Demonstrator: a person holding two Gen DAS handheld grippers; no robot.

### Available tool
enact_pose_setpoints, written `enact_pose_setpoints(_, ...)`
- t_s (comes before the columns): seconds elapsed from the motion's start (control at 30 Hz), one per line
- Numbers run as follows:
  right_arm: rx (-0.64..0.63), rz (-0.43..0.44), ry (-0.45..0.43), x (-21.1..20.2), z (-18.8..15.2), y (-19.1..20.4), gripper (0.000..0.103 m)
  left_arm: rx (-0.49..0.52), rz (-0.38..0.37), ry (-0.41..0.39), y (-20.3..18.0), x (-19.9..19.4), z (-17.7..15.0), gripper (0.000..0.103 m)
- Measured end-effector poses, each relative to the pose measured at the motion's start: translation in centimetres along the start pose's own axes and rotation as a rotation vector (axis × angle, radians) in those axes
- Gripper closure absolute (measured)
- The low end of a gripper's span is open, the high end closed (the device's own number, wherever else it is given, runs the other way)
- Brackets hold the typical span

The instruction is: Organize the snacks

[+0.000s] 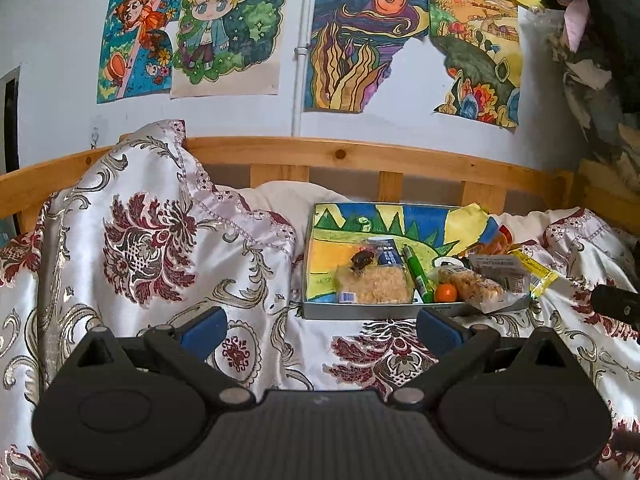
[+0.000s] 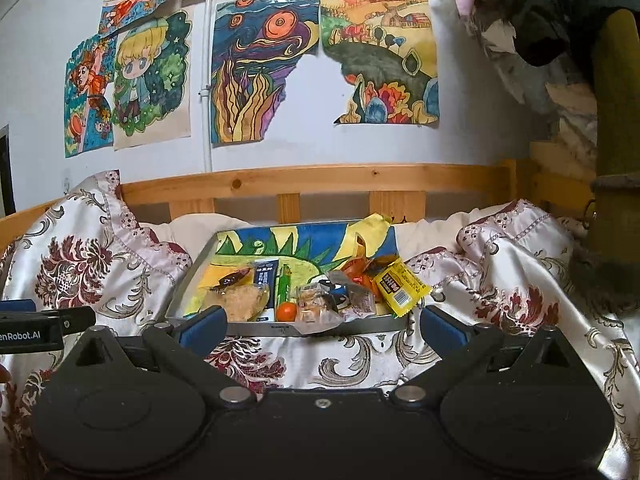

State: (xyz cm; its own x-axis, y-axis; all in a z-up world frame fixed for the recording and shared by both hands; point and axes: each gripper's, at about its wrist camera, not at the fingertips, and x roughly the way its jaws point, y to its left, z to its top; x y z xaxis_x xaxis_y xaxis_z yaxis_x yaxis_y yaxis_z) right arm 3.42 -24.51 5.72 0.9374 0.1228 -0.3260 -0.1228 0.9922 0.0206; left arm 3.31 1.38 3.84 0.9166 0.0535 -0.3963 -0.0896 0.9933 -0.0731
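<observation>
Jaws of both grippers gape wide, empty, short of the shallow metal tray (image 1: pixel 360 314) holding crinkly snack packets (image 2: pixel 400 282).

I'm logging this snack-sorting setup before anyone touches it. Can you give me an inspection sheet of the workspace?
Surface: bed covered with a shiny white satin quilt with dark red floral pattern, rumpled.
Job's things: shallow grey metal tray lined with a colourful drawing on the quilt, holding a clear pack of pale puffed-rice cake, a green tube, a small round orange item and a dark blue packet; a yellow wrapper overhangs the tray's right edge.
Clutter: crumpled wrappers piled at the tray's right side.
Grippers: left gripper and right gripper open, empty, short of the tray.
Cables: nothing seen.
Surroundings: wooden bed rail, children's drawings on the white wall.
</observation>
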Motion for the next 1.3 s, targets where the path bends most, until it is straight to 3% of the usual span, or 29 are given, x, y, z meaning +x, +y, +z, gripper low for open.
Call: enact_pose_setpoints(1.3,-0.008,0.014,0.019,0.38,-0.39,0.42,0.001,-0.015,0.017,0.050,-0.01,-0.06,-0.29,0.000)
